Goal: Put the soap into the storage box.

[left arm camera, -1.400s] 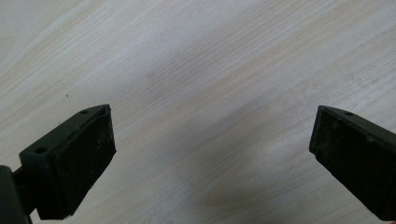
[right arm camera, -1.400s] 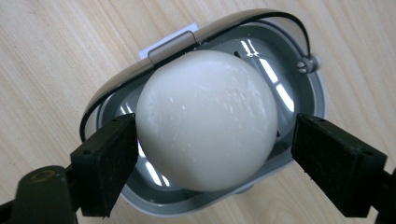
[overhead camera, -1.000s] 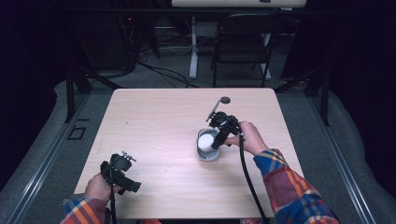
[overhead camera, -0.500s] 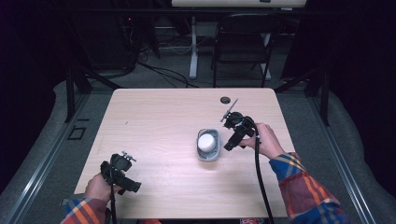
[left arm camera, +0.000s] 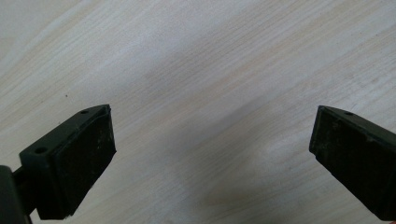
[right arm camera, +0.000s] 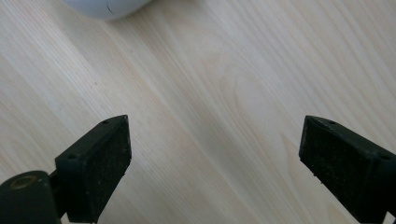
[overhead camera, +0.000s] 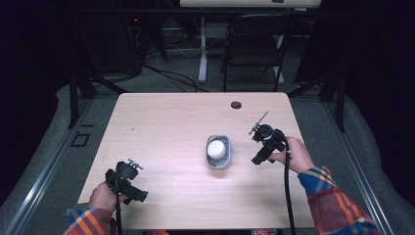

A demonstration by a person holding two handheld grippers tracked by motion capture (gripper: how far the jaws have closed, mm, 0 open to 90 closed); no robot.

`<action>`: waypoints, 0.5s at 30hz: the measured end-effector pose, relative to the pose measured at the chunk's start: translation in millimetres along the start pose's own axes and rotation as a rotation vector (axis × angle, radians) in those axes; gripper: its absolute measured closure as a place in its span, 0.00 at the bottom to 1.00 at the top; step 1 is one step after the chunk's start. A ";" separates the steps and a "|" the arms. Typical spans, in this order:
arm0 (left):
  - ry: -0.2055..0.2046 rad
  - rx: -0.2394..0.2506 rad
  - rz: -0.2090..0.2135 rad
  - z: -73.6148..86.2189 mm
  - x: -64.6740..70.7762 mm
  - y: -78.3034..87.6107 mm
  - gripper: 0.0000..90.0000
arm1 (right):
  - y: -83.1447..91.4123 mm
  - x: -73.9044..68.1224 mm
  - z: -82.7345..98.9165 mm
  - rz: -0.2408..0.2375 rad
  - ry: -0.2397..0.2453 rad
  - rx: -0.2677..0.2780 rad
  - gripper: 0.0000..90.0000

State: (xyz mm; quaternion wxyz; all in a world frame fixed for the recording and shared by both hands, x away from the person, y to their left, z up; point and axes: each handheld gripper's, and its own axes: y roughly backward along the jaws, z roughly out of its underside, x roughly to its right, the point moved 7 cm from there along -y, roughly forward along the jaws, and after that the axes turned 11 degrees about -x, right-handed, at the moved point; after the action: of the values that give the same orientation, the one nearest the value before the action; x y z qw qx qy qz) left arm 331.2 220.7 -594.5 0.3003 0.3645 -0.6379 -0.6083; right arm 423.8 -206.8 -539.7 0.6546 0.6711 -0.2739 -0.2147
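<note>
**Right tongs empty beside the loaded tray; left tongs idle at the near corner**

At the moment of inspection a small grey tray (overhead camera: pixel 219 152) sat near the middle of the tabletop (overhead camera: pixel 171 122), with a white ball (overhead camera: pixel 217 148) resting inside it. The tray's longer axis ran roughly from the near edge toward the far edge, the ball sitting toward its far half.

The right tongs (overhead camera: pixel 260 157) stood apart from the tray, on its right-hand side, pointing down at the wood. The right gripper view confirmed the jaws spread wide, nothing between the pads (right arm camera: pixel 100 168), bare wood beneath and a pale rounded edge (right arm camera: pixel 105 7) of the tray or ball at the upper left of that view. These jaws had just been opening and were empty.

The left tongs (overhead camera: pixel 138 194) rested low at the near left corner, well apart from the tray. Their jaws also stood wide apart over bare wood (left arm camera: pixel 210 116), holding nothing.

A dark round grommet (overhead camera: pixel 236 105) lay near the far edge, clear of the work.

Judgement: the ball appeared placed and released. The right hand (overhead camera: pixel 293 156) was much the nearer, with the tray lying to the left of its tongs; any further handling would fall to it.
</note>
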 end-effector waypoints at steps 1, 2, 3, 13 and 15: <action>0.001 0.000 0.000 0.0 0.1 -0.1 0.00 | -1.4 0.7 3.6 -0.004 -0.007 -0.002 0.10; 0.000 -0.002 0.000 0.0 0.1 0.1 0.00 | -2.5 1.6 7.0 -0.005 -0.010 -0.004 0.10; 0.000 -0.002 0.000 0.0 0.2 0.1 0.00 | -3.4 3.1 11.8 -0.003 -0.006 -0.016 0.10; 0.001 -0.002 0.001 -0.1 0.1 -0.3 0.00 | -22.7 5.4 45.9 -0.014 -0.049 -0.060 0.08; 0.001 -0.002 0.001 0.0 0.2 -0.3 0.00 | -28.1 4.2 52.7 -0.018 -0.056 -0.061 0.07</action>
State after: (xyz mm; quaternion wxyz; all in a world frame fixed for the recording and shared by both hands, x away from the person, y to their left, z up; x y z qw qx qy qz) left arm 331.1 220.6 -594.8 0.3011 0.3644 -0.6373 -0.6086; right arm 395.3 -249.9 -570.1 0.6649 0.6470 -0.2795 -0.2474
